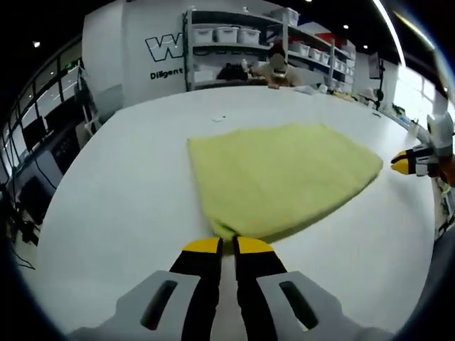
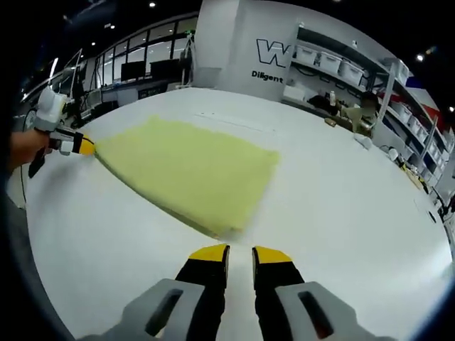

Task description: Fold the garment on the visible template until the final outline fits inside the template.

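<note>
We stand at a wide white table (image 1: pixel 106 199) in a bright workshop, with shelves (image 1: pixel 234 42) of white bins at 12 o'clock and a wall bearing large letters behind them.

In the left gripper view, our left gripper (image 1: pixel 227 246) rises from 6 o'clock with its yellow tips almost together, right at the near corner of the garment (image 1: pixel 277 177). The gap between them looks too thin to judge, so we cannot tell whether they pinch the cloth or merely touch its edge. The garment, a yellow-green cloth, lies flat in the table's middle, already doubled into a rough four-sided shape with a thicker edge along its near side. At 3 o'clock the right gripper (image 1: pixel 402 165) hovers just beside the far right corner.

In the right gripper view, the left gripper (image 2: pixel 87 146) sits at 9 o'clock against the cloth's corner, a hand behind it. The garment (image 2: pixel 192 170) spreads from 10 toward 1 o'clock. Our right gripper (image 2: pixel 240 254) at 6 o'clock has its jaws slightly apart and empty, just short of the near corner.

We judge the folding partly done: at least one fold seems made. No template outline is plain to us on the table, so we cannot say whether the shape fits yet. Small clutter lies near the far edge at 1 o'clock, well apart; nothing blocks the cloth.
</note>
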`<state>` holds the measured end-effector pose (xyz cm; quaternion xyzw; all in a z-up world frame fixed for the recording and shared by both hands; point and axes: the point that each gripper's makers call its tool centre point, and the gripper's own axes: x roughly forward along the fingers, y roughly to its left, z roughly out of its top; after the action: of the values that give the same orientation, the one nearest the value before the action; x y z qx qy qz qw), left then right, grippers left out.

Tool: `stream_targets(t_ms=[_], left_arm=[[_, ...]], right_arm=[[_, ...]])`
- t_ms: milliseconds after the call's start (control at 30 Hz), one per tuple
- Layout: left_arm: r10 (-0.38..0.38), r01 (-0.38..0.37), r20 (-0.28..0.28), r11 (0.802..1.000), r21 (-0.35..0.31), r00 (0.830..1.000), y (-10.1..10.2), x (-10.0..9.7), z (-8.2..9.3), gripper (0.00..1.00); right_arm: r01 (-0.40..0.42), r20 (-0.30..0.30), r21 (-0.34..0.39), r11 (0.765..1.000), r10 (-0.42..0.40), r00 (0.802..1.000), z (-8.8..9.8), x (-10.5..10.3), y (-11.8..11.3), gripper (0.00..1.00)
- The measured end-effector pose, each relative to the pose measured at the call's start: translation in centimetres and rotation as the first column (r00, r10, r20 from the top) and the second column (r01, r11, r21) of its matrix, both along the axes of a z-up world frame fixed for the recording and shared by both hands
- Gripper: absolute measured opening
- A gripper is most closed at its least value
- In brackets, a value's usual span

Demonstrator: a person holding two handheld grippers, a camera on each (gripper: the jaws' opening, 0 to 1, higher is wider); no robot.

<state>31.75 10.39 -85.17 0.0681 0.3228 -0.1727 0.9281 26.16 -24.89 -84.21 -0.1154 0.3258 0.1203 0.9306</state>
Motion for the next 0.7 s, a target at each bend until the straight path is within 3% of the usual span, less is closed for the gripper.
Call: stream_targets(t_ms=[67, 133, 200, 533, 700], left_arm=[[-0.005, 0.005, 0.002, 1.0, 0.004, 1.0, 0.0, 0.0, 0.0, 0.0], [-0.009, 0.009, -0.001, 1.0, 0.006, 1.0, -0.1, 0.0, 0.0, 0.0], [-0.012, 0.012, -0.004, 1.0, 0.008, 1.0, -0.1, 0.1, 0.0, 0.0], [-0.016, 0.016, -0.006, 1.0, 0.002, 1.0, 0.0, 0.3, 0.0, 0.0], [-0.019, 0.019, -0.005, 1.0, 0.008, 1.0, -0.1, 0.3, 0.0, 0.0]], right_arm=[[-0.001, 0.007, 0.034, 0.999, 0.001, 1.0, 0.2, 0.7, 0.4, 0.09], [0.002, 0.001, 0.001, 1.0, -0.002, 1.0, -0.1, 1.4, -0.1, 0.08], [0.004, -0.012, 0.026, 1.0, -0.003, 1.0, -0.4, 1.8, -0.2, 0.09], [-0.077, -0.049, 0.048, 0.996, 0.08, 0.996, -1.5, 2.5, 1.1, 0.05], [-0.115, -0.021, 0.047, 0.992, 0.116, 0.993, -1.0, 3.0, 2.0, 0.03]])
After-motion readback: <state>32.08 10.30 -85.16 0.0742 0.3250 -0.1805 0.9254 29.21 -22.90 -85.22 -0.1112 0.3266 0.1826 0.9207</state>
